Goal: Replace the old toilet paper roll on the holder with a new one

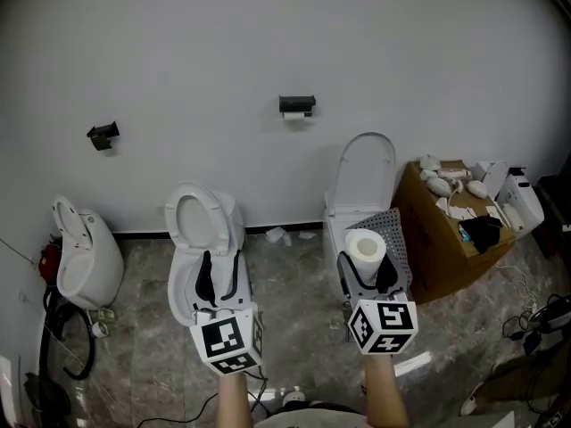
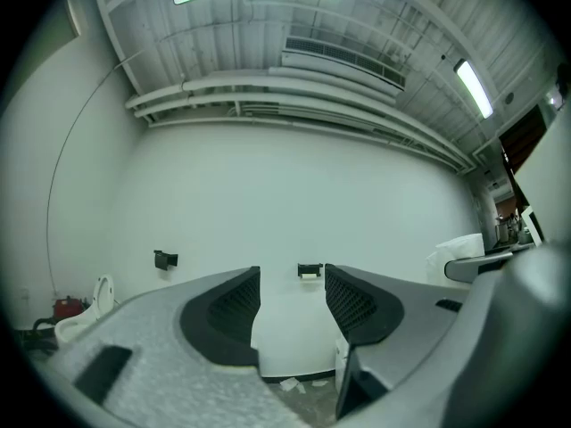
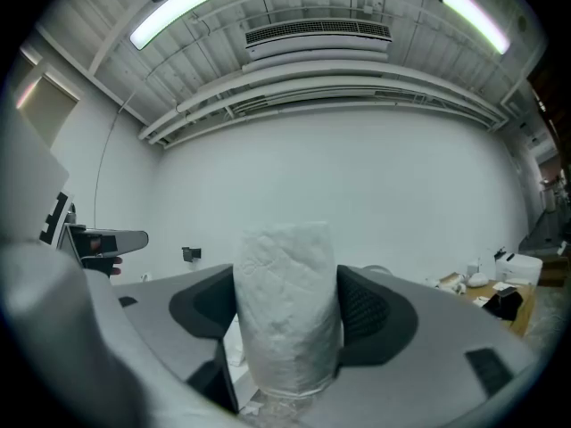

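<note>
Three toilets (image 1: 205, 239), two wall holders (image 1: 297, 105), one roll (image 1: 365, 246) in right tool (image 1: 366, 270)

The new toilet paper roll (image 1: 366, 244) is soft, crinkled white paper, the right gripper (image 3: 287, 315) is matt grey plastic with ribbed black pads (image 3: 364, 310), the open toilet (image 1: 181, 275) is glossy white ceramic, the floor (image 1: 294, 301) looks like veined stone, and the box (image 1: 428, 257) at its right edge is matt brown cardboard.
</note>
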`<state>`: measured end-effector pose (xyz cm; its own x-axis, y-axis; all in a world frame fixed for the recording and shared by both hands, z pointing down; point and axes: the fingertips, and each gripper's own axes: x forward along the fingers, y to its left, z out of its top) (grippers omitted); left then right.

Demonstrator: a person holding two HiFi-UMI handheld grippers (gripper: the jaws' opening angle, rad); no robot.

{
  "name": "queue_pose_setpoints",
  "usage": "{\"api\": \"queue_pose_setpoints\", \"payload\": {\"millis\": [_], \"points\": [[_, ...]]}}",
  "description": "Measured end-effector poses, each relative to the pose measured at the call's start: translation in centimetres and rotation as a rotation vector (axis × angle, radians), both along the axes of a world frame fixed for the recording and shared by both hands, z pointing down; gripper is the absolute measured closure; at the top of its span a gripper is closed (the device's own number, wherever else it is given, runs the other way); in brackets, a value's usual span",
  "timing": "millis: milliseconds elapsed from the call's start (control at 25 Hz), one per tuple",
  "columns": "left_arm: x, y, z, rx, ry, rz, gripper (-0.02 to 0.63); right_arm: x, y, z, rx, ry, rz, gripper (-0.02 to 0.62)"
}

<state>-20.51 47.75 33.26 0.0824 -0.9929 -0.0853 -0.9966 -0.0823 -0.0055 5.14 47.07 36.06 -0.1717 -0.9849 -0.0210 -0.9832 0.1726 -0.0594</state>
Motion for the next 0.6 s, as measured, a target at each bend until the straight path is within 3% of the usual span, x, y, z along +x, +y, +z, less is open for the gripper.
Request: {"api": "queue_pose_setpoints", "payload": {"millis": [600], "points": [[-1.5, -4.6, 0.8, -0.009, -0.020, 0.010, 0.387, -1.0, -4.4, 1.0, -0.016, 0.002, 0.014, 0.281]]}}
